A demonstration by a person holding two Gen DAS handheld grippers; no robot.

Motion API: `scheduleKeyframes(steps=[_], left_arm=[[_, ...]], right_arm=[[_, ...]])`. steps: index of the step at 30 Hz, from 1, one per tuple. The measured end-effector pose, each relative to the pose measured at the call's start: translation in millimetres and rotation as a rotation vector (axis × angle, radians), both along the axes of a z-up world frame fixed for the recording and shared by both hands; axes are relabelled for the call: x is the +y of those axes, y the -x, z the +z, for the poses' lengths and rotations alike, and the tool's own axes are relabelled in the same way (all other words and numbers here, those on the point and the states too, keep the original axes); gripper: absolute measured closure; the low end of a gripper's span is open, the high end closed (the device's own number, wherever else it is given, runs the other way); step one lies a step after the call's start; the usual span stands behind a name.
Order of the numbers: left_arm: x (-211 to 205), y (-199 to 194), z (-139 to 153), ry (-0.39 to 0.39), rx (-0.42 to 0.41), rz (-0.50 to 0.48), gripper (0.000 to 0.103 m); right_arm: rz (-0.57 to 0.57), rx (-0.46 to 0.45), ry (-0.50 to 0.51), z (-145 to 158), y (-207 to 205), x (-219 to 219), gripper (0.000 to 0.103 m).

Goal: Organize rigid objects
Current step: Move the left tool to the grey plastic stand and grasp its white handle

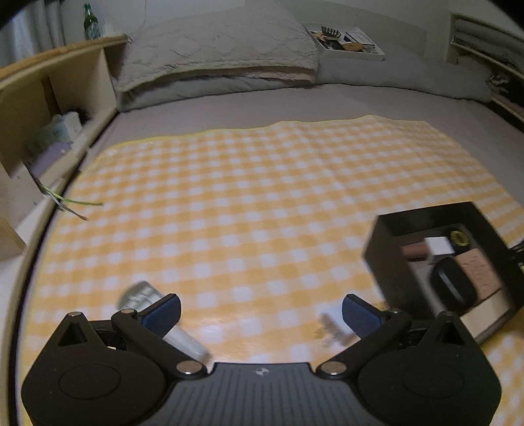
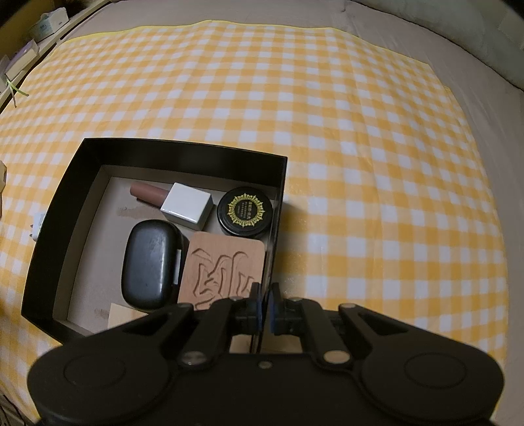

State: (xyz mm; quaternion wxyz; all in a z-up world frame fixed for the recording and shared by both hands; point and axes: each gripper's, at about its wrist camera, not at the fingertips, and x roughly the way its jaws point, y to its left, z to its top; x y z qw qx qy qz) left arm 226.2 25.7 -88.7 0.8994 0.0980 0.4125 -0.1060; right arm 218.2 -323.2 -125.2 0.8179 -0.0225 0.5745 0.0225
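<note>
Black cardboard box [image 2: 82,183], lower left of the frame, sits pinned by your right gripper [image 2: 264,306] clamped on its wall, steadying it while your left gripper [image 1: 261,313], fingers wide and empty, nears a white plug [image 1: 334,327].

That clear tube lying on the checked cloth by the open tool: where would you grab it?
Across the middle of the clear tube, from above. It lies flat and slanted on the checked cloth, so the left tool, open, should straddle its narrow width, not its ends.

green bottle [image 1: 89,20] on shelf [image 1: 59,62], pillow [image 1: 219,49] beside.
</note>
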Motion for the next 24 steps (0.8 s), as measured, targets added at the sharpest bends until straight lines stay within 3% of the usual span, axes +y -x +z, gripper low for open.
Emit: scheduleKeyframes(steps=[9,13,19,24], left_arm=[[56,-34,-18,-0.070,-0.048,0.067,0.000],[82,-47,-34,-0.094,-0.002,0.130,0.000],[99,-53,-55,-0.039,0.080,0.156,0.000],[97,-52,-63,-0.061,0.091,0.104,0.016]], right_arm=[[0.006,-0.004,0.000,0,5,0,0.098],[0.008,-0.005,0.000,1,5,-1,0.098],[0.008,-0.003,-0.002,2,5,-1,0.098],[0.011,0.008,-0.004,-2,5,1,0.098]])
